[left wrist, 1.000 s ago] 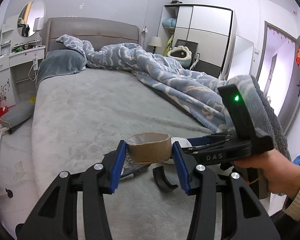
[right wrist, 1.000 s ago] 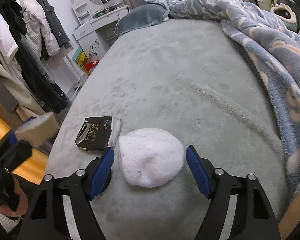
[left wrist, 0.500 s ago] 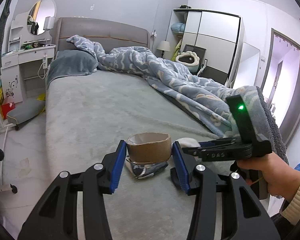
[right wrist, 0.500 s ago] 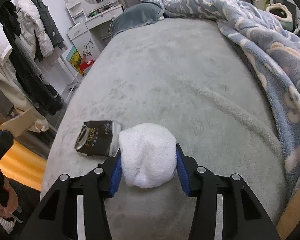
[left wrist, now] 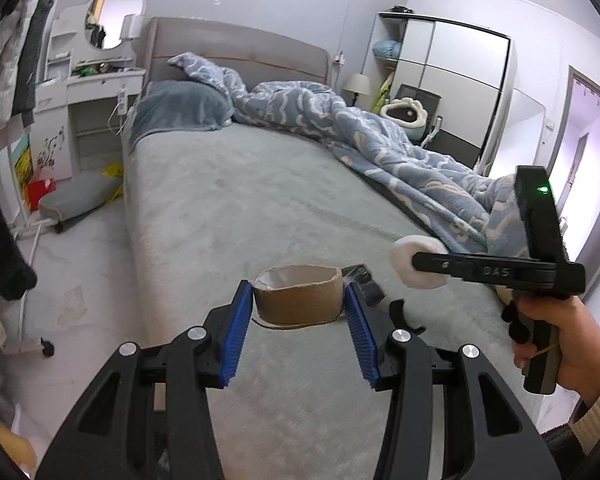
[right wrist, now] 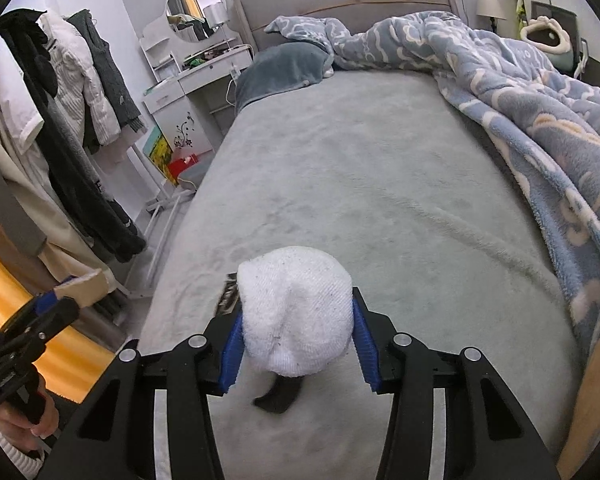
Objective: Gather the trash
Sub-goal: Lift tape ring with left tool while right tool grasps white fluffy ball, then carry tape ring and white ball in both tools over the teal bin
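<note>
My left gripper (left wrist: pixel 299 300) is shut on a brown cardboard tape core (left wrist: pixel 298 294), held above the near end of the grey bed (left wrist: pixel 228 208). My right gripper (right wrist: pixel 296 320) is shut on a white fluffy wad (right wrist: pixel 296 316), lifted off the sheet; the left wrist view shows the wad (left wrist: pixel 414 264) at the tip of that gripper. A black printed wrapper (right wrist: pixel 229 298) lies on the bed, mostly hidden behind the wad. A small curved black plastic piece (right wrist: pixel 278 396) rests on the sheet under the wad. The left gripper (right wrist: pixel 66 294) shows at the lower left with the core.
A blue patterned blanket (right wrist: pixel 540 120) is heaped along the bed's right side, with a pillow (right wrist: pixel 284 68) at the head. Coats hang on a rack (right wrist: pixel 72 120) left of the bed. A white dressing table (left wrist: pixel 88 92) and a floor cushion (left wrist: pixel 80 196) stand beyond.
The right gripper shut on the white wad and raised it off the sheet. The left gripper carried the core leftward, so the wrapper and the black piece now lie to its right.
</note>
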Motion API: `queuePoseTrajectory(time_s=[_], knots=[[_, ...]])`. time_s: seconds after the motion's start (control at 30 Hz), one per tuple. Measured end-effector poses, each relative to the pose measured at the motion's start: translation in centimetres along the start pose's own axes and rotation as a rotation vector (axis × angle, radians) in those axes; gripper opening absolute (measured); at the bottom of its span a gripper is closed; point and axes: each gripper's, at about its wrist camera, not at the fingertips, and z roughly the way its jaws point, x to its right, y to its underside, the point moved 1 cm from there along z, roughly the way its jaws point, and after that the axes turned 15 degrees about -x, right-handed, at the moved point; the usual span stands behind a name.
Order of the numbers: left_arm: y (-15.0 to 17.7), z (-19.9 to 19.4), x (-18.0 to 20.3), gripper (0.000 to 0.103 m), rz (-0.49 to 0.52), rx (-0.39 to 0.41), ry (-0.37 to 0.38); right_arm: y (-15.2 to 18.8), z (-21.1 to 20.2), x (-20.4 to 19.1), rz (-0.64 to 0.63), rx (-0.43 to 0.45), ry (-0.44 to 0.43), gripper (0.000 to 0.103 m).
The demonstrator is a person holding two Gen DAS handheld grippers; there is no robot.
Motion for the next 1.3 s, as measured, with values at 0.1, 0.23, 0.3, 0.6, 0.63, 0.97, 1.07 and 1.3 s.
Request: queuePoseTrajectory(time_s=[0.1, 0.23, 0.3, 0.6, 0.63, 0.97, 1.07, 1.3], knots=[[0.7, -0.6, -1.4, 0.05, -0.025, -0.016, -0.019, 0.5, -0.3, -1.1, 0.0, 0.015, 0.003, 0.049], [1.8, -1.3, -3.1, 0.05, -0.055, -0.041, -0.031, 1.4, -1.1, -2.7, 0.004, 0.057, 0.004, 0.049], [2.5, -1.5, -4.0, 0.05, -0.069, -0.054, -0.038, 1.9, -1.5, -3.7, 0.003, 0.081, 0.013, 0.049], [6.1, -2.0, -7.8, 0.05, -0.127, -0.131, -0.053, 3.9, -2.0, -7.7, -0.01, 0.127, 0.034, 0.049], [6.4, -1.9, -8.2, 0.05, -0.133, -0.141, -0.055, 4.2, -1.9, -8.1, -0.01, 0.126, 0.035, 0.049], [9.7, -0.8, -12.6, 0.05, -0.212, -0.259, -0.09, 6.9, -1.2, -13.0, -0.048, 0.12, 0.06, 0.049], [10.9, 0.2, -14.3, 0.05, -0.251, -0.31, -0.102, 7.5, -0.6, -14.4, -0.046, 0.118, 0.047, 0.049], [13.9, 2.6, -17.3, 0.05, -0.304, -0.466, -0.127, 8.4, 0.8, -17.9, -0.066, 0.096, -0.012, 0.049]])
